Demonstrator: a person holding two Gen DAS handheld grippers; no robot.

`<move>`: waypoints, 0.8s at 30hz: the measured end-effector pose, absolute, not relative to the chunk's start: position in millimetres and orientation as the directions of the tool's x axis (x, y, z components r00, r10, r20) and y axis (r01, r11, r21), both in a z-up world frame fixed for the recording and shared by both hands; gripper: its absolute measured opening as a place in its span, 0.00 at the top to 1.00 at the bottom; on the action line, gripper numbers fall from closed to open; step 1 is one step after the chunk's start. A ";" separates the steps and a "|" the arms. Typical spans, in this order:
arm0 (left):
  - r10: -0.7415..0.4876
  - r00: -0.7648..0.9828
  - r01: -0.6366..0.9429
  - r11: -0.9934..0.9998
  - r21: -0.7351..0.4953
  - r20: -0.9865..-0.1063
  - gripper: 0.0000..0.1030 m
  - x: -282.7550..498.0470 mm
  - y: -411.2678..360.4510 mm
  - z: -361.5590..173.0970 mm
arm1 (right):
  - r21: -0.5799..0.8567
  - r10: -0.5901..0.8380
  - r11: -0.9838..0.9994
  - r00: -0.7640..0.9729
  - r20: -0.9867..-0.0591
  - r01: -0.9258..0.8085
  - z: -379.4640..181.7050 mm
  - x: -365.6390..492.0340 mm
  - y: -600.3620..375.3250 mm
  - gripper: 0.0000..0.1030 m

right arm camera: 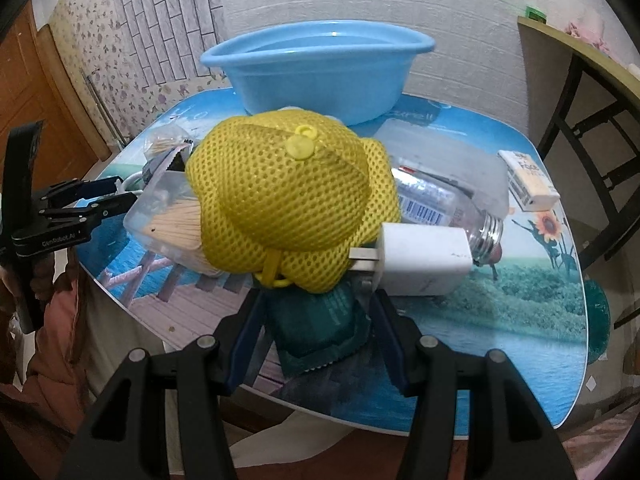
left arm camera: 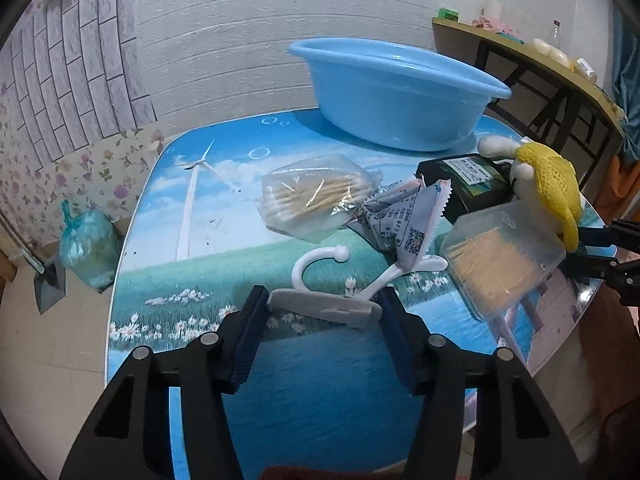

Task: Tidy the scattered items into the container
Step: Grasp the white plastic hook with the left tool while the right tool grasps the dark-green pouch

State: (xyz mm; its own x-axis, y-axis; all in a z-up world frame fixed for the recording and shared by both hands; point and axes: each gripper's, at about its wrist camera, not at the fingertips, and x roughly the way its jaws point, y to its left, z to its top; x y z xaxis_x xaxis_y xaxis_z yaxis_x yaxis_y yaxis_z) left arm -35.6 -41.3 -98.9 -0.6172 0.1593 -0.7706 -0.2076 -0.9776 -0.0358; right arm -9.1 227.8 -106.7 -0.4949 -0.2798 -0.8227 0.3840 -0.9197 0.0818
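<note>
The left tool is bracketing the white hook low on the desk, fingers apart on either side of its grey base and not yet clamping. The right tool is spread too, straddling a green packet beneath the yellow mesh hat. The blue basin is sitting at the far edge, seemingly empty. My advice: squeeze squarely across the flat base, not the curved arm, and lift clear of the crumpled wrapper overlapping it before swinging across to the basin.
</note>
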 end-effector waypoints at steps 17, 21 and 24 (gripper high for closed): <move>0.109 -0.613 -0.143 -0.989 -0.025 -0.783 0.46 1.7 -45.4 -95.9 | 0.085 -0.285 -0.920 -0.507 -0.813 0.382 -103.4 3.8 238.8 0.57; 0.107 -0.604 -0.138 -0.990 -0.029 -0.790 0.46 8.4 -46.5 -95.1 | 0.059 -0.253 -0.930 -0.517 -0.818 0.362 -102.6 8.6 245.8 0.57; 0.094 -0.596 -0.125 -0.992 -0.024 -0.798 0.46 13.4 -44.9 -94.1 | 0.056 -0.241 -0.937 -0.519 -0.820 0.346 -101.4 11.4 251.6 0.57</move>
